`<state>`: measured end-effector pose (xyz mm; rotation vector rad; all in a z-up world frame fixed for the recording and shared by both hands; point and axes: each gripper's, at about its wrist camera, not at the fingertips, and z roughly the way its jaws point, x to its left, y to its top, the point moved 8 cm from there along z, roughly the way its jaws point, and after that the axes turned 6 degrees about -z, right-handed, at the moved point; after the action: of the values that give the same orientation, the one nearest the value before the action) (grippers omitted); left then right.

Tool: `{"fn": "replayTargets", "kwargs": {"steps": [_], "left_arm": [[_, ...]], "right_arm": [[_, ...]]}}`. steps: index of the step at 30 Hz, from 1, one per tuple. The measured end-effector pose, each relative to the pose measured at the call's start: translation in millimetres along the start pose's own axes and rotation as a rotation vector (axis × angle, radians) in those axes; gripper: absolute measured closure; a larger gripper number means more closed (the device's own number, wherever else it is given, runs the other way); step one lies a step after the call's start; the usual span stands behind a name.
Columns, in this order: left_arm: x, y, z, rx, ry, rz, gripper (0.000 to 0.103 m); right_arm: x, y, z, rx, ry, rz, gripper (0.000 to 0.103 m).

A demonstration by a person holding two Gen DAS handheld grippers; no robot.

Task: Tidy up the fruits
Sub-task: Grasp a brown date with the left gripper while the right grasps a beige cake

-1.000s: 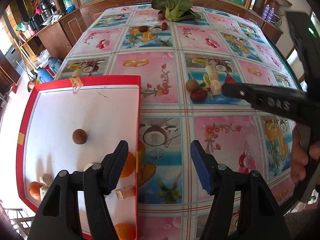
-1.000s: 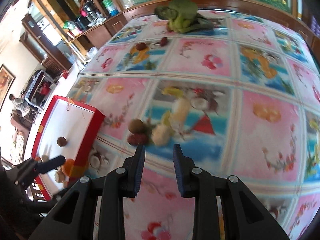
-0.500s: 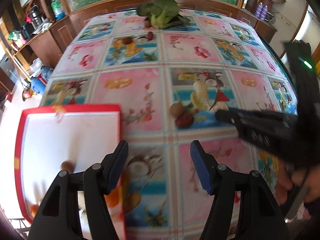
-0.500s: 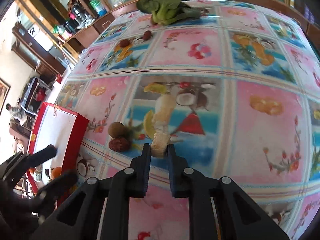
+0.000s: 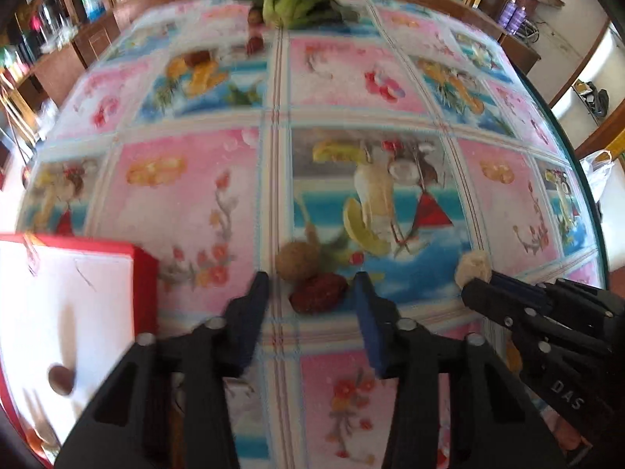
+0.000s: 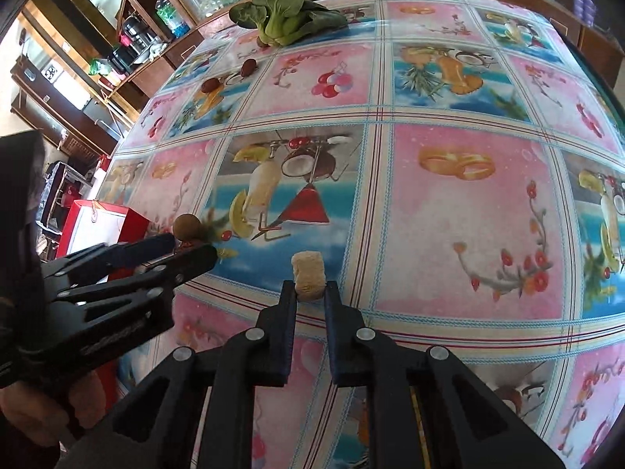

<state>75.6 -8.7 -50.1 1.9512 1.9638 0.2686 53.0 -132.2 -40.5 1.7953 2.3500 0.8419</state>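
Far left on my left cam: red tray (image 5: 145,273) with white liner, one small brown fruit (image 5: 60,380) lying on it near the bottom edge. The tray sits on the table (image 5: 187,203), which is covered by a fruit-print cloth.

Left claw (image 5: 312,293) is spread wide, gripping nothing. A dark red fruit (image 5: 318,292) lies on the cloth right between its tips. A round tan fruit (image 5: 297,261) sits just beyond, touching or nearly touching the red one; I can't tell which. This view is motion-blurred, so I can't read finer detail.

Right claw (image 6: 309,293) is pinching a pale, rough-skinned chunk (image 6: 308,273) by its lower part; the top sticks out past the fingertips. In the left cam the same chunk (image 5: 472,267) shows at the tip of the right claw (image 5: 478,287), to the right of the two loose fruits. I can't tell whether it's lifted or touching the cloth.

Far end of the table: a leafy green vegetable (image 6: 283,13), with two small dark fruits (image 6: 249,67) on the cloth nearer than it, off to its left.
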Motion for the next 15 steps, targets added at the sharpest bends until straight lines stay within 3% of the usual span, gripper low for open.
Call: {"fn": "replayTargets", "kwargs": {"steps": [8,15], "left_arm": [[7,-3,-6,0.007,-0.044,-0.027,0.073],[12,-18,-38,-0.027,-0.055,-0.039,0.073]], "right_arm": [[12,4,-6,-0.033,0.026,-0.016,0.091],[31,7,-11,-0.049,0.042,-0.052,0.091]]}}
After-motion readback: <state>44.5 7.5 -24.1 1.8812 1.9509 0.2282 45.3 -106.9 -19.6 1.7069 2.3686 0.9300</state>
